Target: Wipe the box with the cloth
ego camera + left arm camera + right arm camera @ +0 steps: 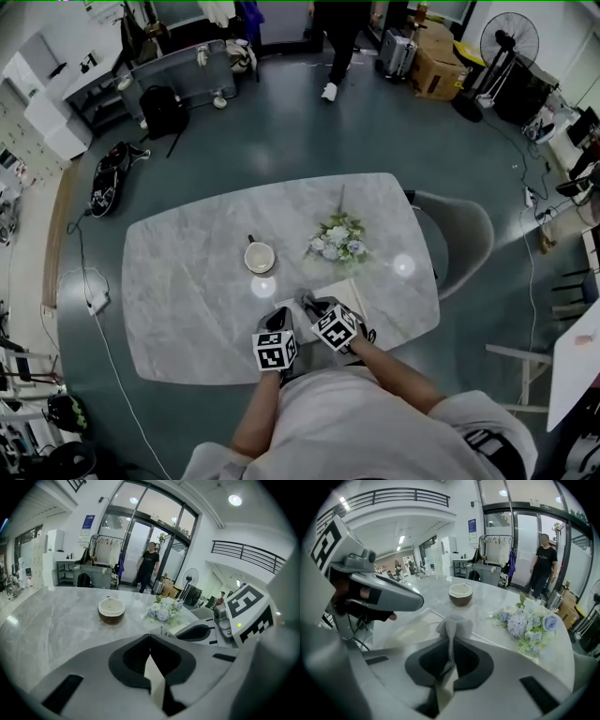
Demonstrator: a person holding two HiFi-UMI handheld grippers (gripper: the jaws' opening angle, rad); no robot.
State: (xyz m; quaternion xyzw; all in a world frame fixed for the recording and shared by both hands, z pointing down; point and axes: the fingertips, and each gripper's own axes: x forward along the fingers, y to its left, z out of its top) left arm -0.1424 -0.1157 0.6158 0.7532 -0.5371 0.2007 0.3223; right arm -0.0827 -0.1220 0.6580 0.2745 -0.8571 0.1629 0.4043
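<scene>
Cloth (454,625) sits bunched in the right gripper (451,640) fingers, its tuft proud of the tips, probably so fabric meets the white box (410,632) first. That box lies at the tabletop's (187,281) 6 o'clock edge. The left gripper (150,638) fingers are closed on nothing.

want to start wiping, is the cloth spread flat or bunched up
Bunched. The right hand-held gripper has its jaws closed on the cloth, which is gathered into a small wad at their tips, not spread flat.
</scene>
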